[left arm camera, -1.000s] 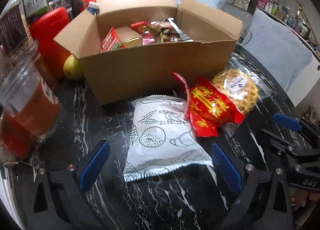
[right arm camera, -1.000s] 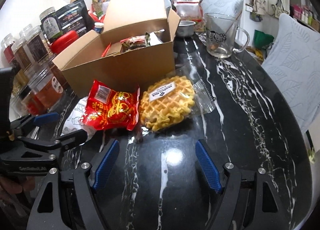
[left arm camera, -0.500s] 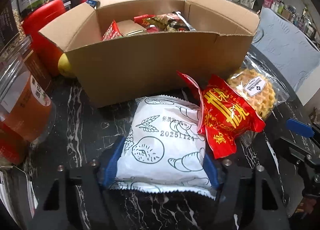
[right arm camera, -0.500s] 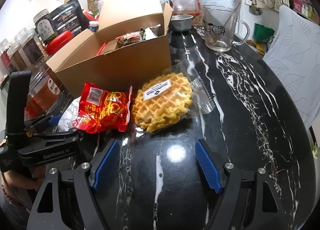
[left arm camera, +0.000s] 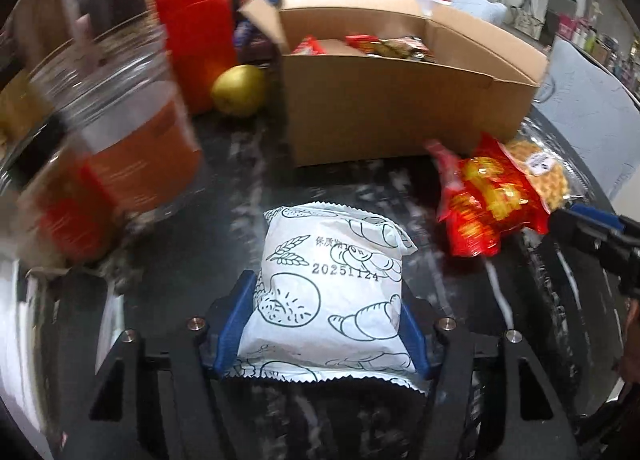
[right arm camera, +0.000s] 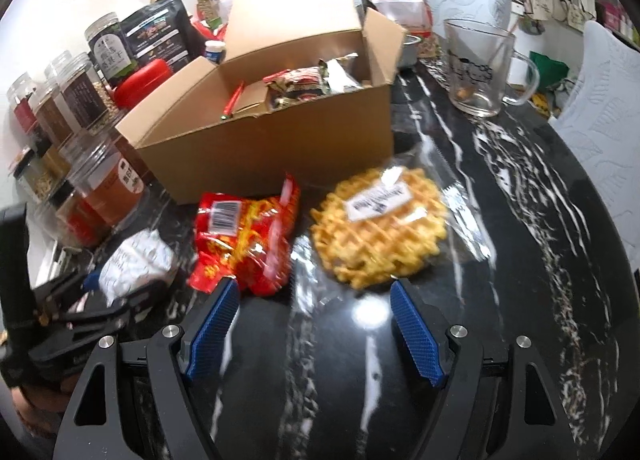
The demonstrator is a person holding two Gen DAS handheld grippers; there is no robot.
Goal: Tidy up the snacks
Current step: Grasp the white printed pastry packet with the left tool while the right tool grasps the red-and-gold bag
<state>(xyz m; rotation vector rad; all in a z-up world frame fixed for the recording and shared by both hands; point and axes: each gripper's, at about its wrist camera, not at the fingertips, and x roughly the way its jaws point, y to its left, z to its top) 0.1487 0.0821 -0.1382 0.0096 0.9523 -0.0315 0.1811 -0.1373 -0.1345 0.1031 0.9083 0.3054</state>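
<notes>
Glass mug (right arm camera: 486, 68) on marble table (right arm camera: 520, 220); spice jars (right arm camera: 60, 108) at left, yellow fruit (left arm camera: 239, 90) nr red container (left arm camera: 196, 40).

Black plastic two-finger right gripper (right arm camera: 312, 324), ribbed blue finger pads (right arm camera: 416, 334), silver screws at finger pivots, lower frame

Dim fisheye views, motion-blurred edges, lamp glare on the marble table (right arm camera: 372, 316).

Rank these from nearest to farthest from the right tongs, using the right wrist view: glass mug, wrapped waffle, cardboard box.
1. Wrapped waffle: just ahead of the right tongs.
2. Cardboard box: behind the waffle, slightly left.
3. Glass mug: far back, on the right.
</notes>
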